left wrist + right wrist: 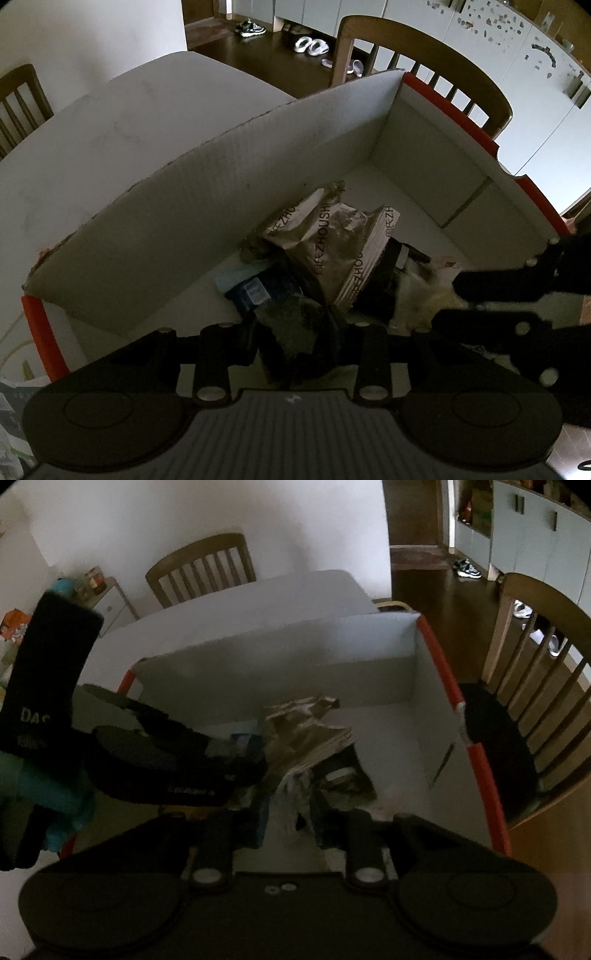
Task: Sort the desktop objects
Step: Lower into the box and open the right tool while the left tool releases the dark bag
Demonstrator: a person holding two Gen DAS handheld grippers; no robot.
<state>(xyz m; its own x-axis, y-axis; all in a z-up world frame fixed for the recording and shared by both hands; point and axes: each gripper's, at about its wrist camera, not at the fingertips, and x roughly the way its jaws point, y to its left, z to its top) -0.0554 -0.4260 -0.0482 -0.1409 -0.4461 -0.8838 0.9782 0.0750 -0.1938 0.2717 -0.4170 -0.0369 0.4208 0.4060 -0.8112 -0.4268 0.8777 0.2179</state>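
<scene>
1. The left tool (297, 345) is clenched on a dark, fuzzy object (295, 332) low in the box (221, 206); its shape is hard to make out.
2. The right tool (286, 821) dips over crumpled white wrapping (291, 805); whether it grips is unclear.
3. Just beyond, a brown printed bag (332, 236) and blue packet (258, 290) lie heaped, partly hidden.
4. Far off, the white tabletop (129, 110) and a chair (424, 66), cut off.

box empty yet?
No: the box already holds a crumpled printed bag and a blue packet.
</scene>
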